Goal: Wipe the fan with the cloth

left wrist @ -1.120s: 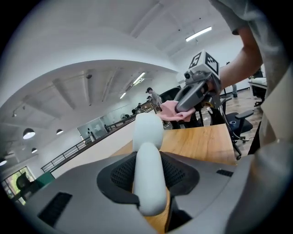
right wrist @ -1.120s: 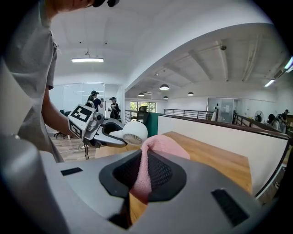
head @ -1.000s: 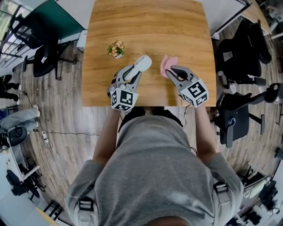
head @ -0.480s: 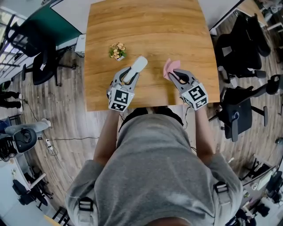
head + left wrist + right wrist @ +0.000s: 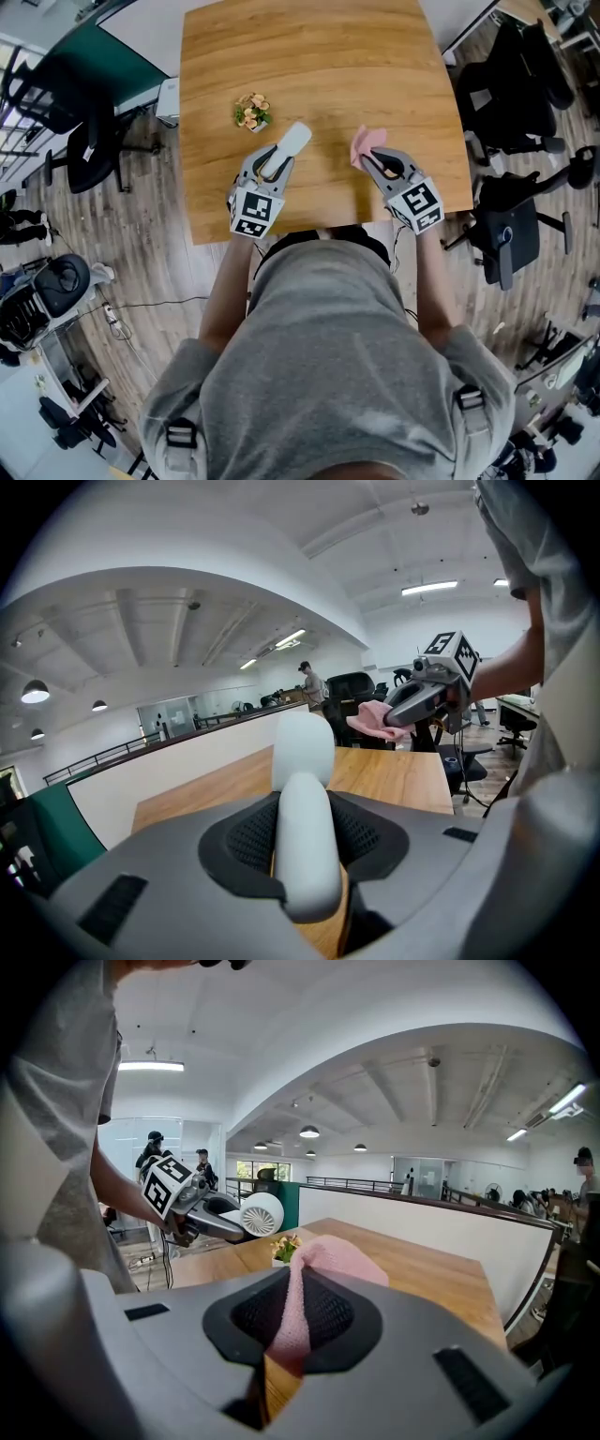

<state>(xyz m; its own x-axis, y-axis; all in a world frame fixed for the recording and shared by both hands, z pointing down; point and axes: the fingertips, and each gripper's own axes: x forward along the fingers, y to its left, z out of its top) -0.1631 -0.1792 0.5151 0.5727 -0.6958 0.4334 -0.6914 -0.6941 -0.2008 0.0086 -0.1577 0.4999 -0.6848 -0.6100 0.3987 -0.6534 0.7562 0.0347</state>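
My left gripper (image 5: 273, 165) is shut on a small white hand-held fan (image 5: 292, 142) by its handle (image 5: 306, 841); the fan's round head (image 5: 303, 747) sticks out past the jaws over the wooden table (image 5: 309, 66). In the right gripper view the fan (image 5: 260, 1214) shows its grille, held out from the left gripper (image 5: 214, 1215). My right gripper (image 5: 378, 164) is shut on a pink cloth (image 5: 366, 144), which bunches up beyond the jaws (image 5: 319, 1265). The left gripper view shows the cloth (image 5: 377, 721) in the right gripper (image 5: 419, 697). Both grippers hover above the table's near part, apart from each other.
A small pot of flowers (image 5: 250, 111) stands on the table left of the fan, also seen as the flowers (image 5: 285, 1246) in the right gripper view. Black office chairs (image 5: 511, 103) stand right of the table and others (image 5: 80, 122) left. The table's near edge lies under my grippers.
Both grippers have shifted slightly across the table and sunk a little, the left one rolling somewhat. Each keeps its hold on fan and cloth.
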